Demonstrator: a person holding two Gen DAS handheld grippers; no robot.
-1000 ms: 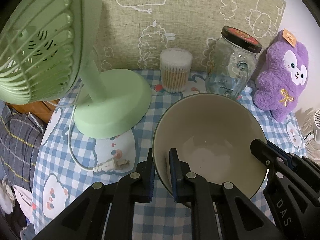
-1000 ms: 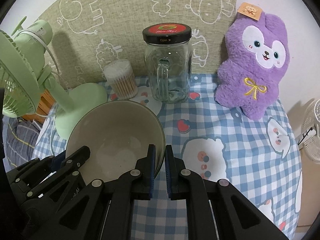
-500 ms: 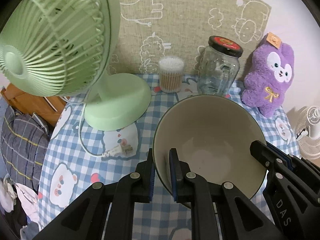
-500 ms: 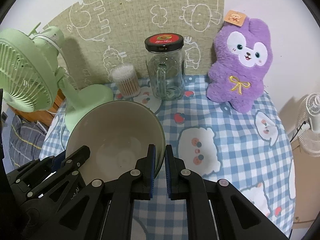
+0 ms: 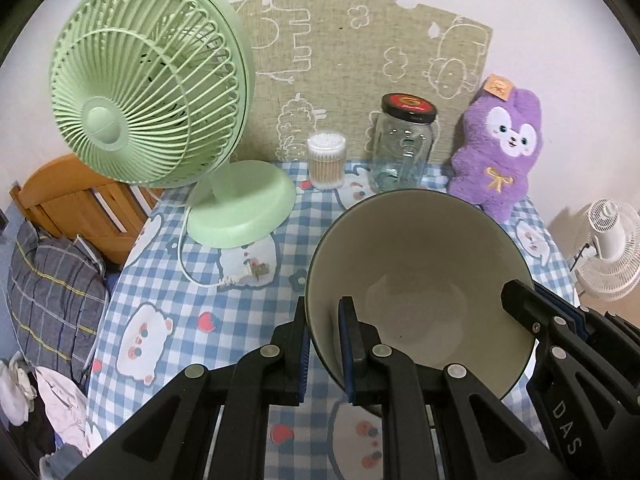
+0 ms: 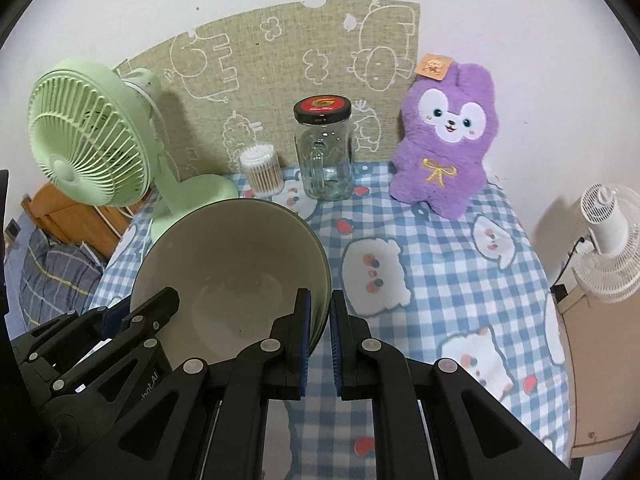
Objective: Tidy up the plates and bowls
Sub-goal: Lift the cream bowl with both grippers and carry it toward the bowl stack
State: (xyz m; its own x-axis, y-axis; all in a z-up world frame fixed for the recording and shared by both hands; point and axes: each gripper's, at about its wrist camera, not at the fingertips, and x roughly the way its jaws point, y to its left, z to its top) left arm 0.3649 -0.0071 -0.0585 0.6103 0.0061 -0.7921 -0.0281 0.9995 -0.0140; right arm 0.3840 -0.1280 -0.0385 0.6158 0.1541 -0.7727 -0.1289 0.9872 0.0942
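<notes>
Blue checked tablecloth fills our view; we clamp the bowl at lower centre by opposite rim sides, left gripper and right gripper both pinched on it.

Across the bottom of my left wrist view, the left gripper was matte black plastic, its linkage arms pinned with round silver screws. Its jaws carried thin blue pads along the inner faces. The right gripper looked the same in its own view: black angular arms, silver screw heads, blue-lined jaws. At the lower right of the left view, white letters on its black body read "DAS".
</notes>
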